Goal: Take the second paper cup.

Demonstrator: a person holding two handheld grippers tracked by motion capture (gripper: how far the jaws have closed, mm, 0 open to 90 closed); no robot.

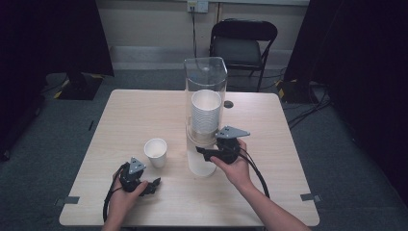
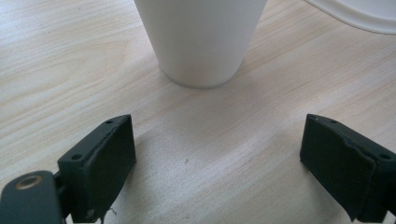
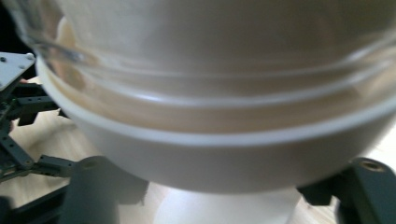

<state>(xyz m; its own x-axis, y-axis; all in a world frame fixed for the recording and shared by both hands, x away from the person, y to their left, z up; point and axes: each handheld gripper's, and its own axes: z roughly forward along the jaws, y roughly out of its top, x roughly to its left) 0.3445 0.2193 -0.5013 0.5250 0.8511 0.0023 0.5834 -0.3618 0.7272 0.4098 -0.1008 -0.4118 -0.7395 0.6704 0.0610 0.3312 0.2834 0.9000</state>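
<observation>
A clear tube dispenser stands mid-table with a stack of white cups inside and a white lower part. One white paper cup stands upright to its left. My right gripper is at the dispenser's foot. In the right gripper view its jaws stand wide apart either side of the white lower part, under the clear tube. My left gripper lies low near the front edge, open, and points at the cup. Bare wood lies between its jaws.
The wooden table has a small dark round spot behind the dispenser. A black folding chair stands beyond the far edge. Dark curtains hang at both sides. The left gripper's frame shows at the left of the right gripper view.
</observation>
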